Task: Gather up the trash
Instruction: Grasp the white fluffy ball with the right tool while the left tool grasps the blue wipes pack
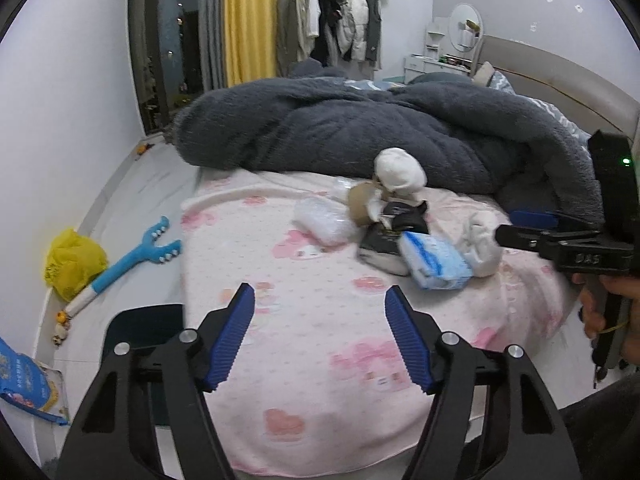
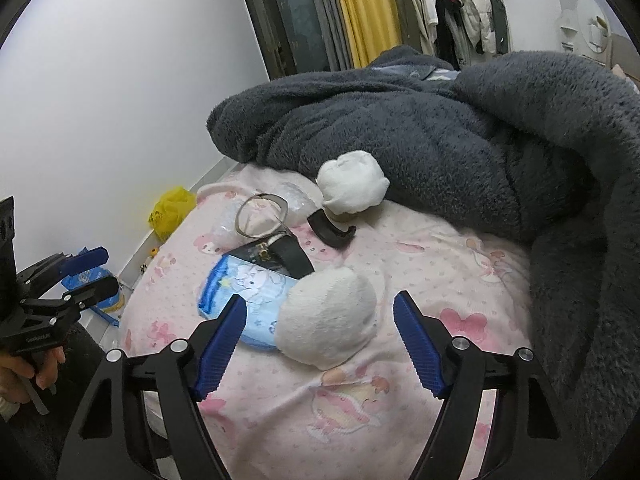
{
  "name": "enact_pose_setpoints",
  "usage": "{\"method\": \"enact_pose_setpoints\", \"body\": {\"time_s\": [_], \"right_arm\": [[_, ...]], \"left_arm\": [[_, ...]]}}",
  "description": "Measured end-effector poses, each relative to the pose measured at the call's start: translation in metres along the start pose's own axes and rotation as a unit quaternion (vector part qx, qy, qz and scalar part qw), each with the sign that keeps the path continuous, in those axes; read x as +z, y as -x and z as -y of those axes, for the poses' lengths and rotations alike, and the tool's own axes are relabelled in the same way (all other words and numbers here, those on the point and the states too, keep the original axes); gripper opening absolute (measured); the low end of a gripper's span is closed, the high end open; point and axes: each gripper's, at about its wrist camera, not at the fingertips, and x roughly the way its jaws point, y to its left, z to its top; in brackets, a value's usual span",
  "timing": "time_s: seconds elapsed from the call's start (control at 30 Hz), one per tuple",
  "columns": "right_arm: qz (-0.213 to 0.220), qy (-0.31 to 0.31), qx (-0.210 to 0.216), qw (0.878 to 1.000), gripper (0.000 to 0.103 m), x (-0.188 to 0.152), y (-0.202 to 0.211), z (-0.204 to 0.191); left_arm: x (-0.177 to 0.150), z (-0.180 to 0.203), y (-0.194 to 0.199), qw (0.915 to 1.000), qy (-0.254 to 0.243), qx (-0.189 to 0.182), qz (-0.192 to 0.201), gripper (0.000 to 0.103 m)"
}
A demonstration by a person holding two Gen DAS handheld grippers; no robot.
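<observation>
Approach step, nothing picked yet: right gripper (image 2: 320,336) has its jaws wide open and empty just short of the white crumpled wad (image 2: 328,316), which lies on the pink bed sheet (image 2: 440,264) touching the blue tissue pack (image 2: 244,292); left gripper (image 1: 320,332) also wide open and empty, well back over bare sheet. Next move, likely: push right jaws forward to straddle the wad and close without catching the pack. Bed edge drops off left; grey blanket (image 2: 460,136) crowds the far side, free room in front.
</observation>
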Motion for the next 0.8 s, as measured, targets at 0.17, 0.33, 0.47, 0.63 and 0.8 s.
{"method": "enact_pose_setpoints", "body": {"time_s": [0.17, 0.33, 0.47, 0.63, 0.8], "right_arm": [[-0.01, -0.007, 0.021, 1.0, 0.071, 0.001, -0.009, 0.007], [-0.029, 0.003, 0.031, 0.999, 0.064, 0.003, -0.021, 0.008], [-0.039, -0.001, 0.043, 0.998, 0.054, 0.002, -0.028, 0.014], [-0.037, -0.002, 0.053, 0.998, 0.045, 0.004, -0.029, 0.018], [-0.035, -0.001, 0.057, 0.998, 0.042, 0.005, -0.029, 0.021]], "left_arm": [[0.004, 0.016, -0.016, 0.9995, 0.008, -0.025, -0.017, 0.057], [0.007, 0.029, -0.032, 0.9979, 0.019, -0.051, -0.035, 0.057], [0.008, 0.035, -0.044, 0.995, 0.038, -0.077, -0.05, 0.056], [0.009, 0.04, -0.058, 0.9912, 0.063, -0.096, -0.066, 0.055], [0.011, 0.046, -0.07, 0.9862, 0.081, -0.118, -0.083, 0.059]]}}
